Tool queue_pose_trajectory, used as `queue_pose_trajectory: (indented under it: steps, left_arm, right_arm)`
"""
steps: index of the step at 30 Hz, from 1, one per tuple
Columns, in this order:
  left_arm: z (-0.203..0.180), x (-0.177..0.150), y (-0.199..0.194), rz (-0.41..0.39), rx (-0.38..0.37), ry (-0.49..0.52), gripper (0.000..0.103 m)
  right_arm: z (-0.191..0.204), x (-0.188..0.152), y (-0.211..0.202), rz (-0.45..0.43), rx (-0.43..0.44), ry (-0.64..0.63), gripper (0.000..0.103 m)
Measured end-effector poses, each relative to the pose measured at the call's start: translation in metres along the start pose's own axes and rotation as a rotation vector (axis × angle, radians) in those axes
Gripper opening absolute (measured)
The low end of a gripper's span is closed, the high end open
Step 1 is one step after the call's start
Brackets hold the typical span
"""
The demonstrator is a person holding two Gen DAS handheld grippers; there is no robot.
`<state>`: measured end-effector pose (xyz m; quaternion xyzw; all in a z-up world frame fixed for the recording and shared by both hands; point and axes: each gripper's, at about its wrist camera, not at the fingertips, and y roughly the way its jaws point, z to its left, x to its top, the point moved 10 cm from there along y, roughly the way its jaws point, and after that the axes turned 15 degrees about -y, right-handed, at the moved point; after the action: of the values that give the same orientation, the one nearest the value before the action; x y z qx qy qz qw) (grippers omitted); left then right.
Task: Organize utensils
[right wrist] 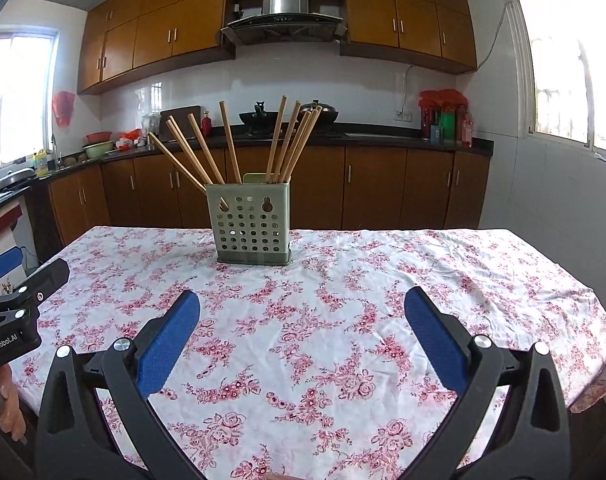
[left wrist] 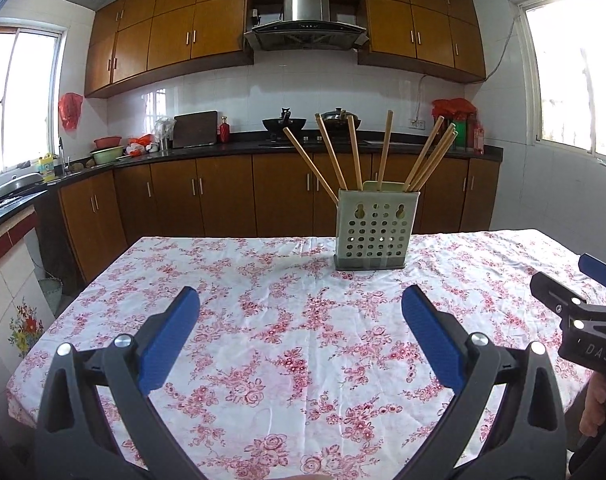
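Observation:
A pale green perforated utensil holder (left wrist: 374, 232) (right wrist: 250, 226) stands upright on the far half of the flowered tablecloth (left wrist: 287, 320) (right wrist: 343, 300). Several wooden chopsticks (left wrist: 353, 152) (right wrist: 231, 142) stick out of its top, fanned left and right. My left gripper (left wrist: 301, 300) is open over the cloth, well short of the holder, with nothing between its blue pads (left wrist: 171, 340). My right gripper (right wrist: 303, 300) is open too, empty, the holder ahead and slightly left of it. Each gripper shows at the edge of the other's view.
The table's far edge (left wrist: 263, 238) lies just behind the holder. Beyond it run wooden cabinets and a dark counter (right wrist: 383, 136) with a wok, pots and bottles. A person's hand (left wrist: 593, 408) holds the right gripper's handle. Windows flank both sides.

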<state>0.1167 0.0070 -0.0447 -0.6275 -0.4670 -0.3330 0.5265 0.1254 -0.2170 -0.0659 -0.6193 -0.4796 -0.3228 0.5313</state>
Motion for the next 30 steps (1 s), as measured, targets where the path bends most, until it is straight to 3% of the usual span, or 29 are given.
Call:
queue_pose_trajectory:
  steps: [30]
  left_arm:
    - [-0.0037, -0.0010, -0.0001, 0.007, -0.011, -0.003, 0.099]
  right_arm:
    - [0.0001, -0.0009, 0.0001, 0.005, -0.001, 0.007, 0.101]
